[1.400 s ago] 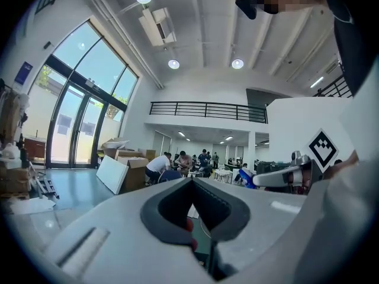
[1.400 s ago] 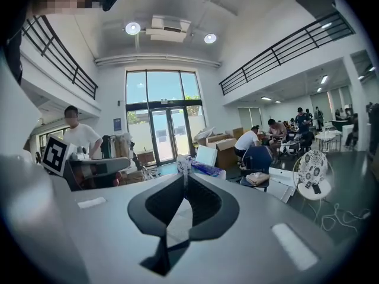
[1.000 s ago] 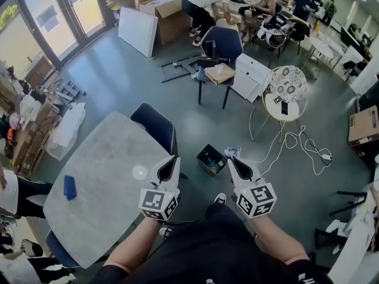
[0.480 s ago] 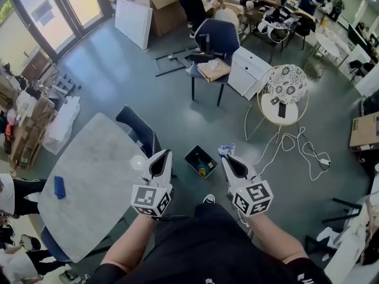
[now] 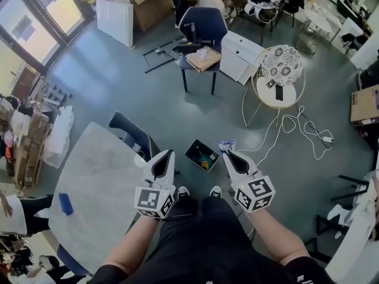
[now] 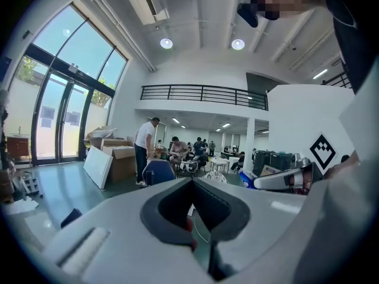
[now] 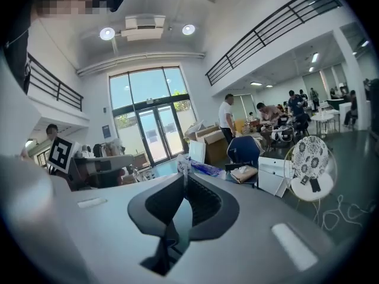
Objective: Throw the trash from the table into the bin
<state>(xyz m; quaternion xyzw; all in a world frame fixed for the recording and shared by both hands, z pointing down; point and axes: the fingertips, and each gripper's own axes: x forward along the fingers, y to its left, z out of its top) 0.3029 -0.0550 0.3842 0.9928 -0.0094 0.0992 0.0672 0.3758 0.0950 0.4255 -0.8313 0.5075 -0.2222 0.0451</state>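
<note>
My right gripper is shut on a blue and white wrapper, which sticks out past its tips; in the right gripper view the wrapper lies over the closed jaws of that gripper. A small dark bin stands on the floor just left of the right gripper's tip, with trash inside. My left gripper is shut and holds nothing, left of the bin; its closed jaws show nothing between them. A blue scrap lies on the marble table at the left.
A dark blue chair stands at the table's far edge. A white cable runs over the floor right of the bin. Further off are another blue chair, a white cabinet and a round patterned stool.
The view has shifted away from the table toward the bin. Both grippers stay shut, and the right one still carries the wrapper, now closer to the bin.
</note>
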